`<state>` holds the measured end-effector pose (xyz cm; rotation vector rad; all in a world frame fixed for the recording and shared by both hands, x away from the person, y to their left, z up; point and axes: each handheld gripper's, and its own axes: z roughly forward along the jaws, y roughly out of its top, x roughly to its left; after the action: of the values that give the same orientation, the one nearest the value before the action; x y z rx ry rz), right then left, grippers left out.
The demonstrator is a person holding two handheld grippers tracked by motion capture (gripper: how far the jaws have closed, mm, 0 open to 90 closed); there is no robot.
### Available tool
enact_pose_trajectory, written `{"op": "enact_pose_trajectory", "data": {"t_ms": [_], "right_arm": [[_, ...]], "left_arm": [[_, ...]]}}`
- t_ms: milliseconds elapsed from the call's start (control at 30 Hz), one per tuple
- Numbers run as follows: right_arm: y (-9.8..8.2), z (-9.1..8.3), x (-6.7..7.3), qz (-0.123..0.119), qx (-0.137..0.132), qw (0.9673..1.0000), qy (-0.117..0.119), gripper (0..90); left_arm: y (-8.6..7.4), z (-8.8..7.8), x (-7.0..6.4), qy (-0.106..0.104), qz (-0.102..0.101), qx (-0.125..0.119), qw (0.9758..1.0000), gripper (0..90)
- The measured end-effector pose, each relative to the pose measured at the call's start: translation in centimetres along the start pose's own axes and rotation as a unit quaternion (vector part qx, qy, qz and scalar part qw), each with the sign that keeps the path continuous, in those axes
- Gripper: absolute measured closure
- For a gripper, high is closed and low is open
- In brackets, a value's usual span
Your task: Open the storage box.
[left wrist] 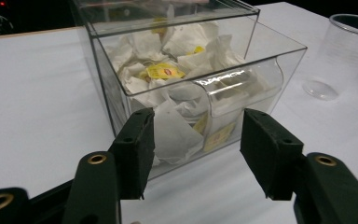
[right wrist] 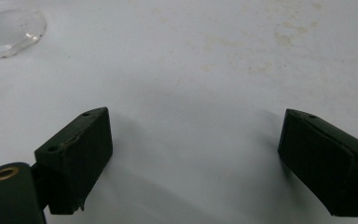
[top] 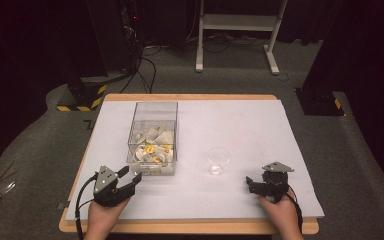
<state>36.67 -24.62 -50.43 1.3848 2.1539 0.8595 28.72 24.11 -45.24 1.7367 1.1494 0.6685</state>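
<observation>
A box [top: 152, 137] of tea bags [top: 152, 148] sits left of centre on the surface [top: 240, 125]. A cup [top: 217, 160] stands to its right. The left gripper [top: 128, 180] lies at lower left just before the box, the right gripper [top: 250, 185] at lower right.

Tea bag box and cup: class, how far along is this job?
Done: nothing yet; the cup stands empty. In hand: the left gripper, jaws apart, faces the box opening, gripping no tea bag. Left: pick a bag, likely for the cup. The right gripper waits open.

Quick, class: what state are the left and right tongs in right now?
Left tongs: open, holding nothing, aimed at the clear box of tea bags.
Right tongs: open, holding nothing, over bare table.
</observation>
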Motion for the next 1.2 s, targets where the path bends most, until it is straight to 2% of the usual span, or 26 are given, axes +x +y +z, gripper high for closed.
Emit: {"op": "enact_pose_trajectory", "data": {"t_ms": [167, 267, 433, 633, 1200], "right_arm": [[0.0, 0.0, 0.0, 0.0, 0.0, 1.0, 0.0, 9.9], [0.0, 0.0, 0.0, 0.0, 0.0, 1.0, 0.0, 9.9], [0.0, 0.0, 0.0, 0.0, 0.0, 1.0, 0.0, 9.9], [0.0, 0.0, 0.0, 0.0, 0.0, 1.0, 0.0, 9.9], [0.0, 0.0, 0.0, 0.001, 0.001, 1.0, 0.001, 9.8]], "left_arm": [[0.4, -0.3, 0.1, 0.015, 0.004, -0.007, 0.9999, 45.9], [0.7, -0.5, 0.5, 0.023, -0.004, -0.013, 0.9997, 45.7], [1.2, -0.4, 0.8, 0.043, -0.004, -0.016, 0.999, 46.5], [2.0, 0.1, 1.1, 0.041, -0.004, -0.021, 0.9989, 47.6], [3.4, 2.0, 2.9, 0.046, -0.013, -0.009, 0.9988, 52.8]]}}
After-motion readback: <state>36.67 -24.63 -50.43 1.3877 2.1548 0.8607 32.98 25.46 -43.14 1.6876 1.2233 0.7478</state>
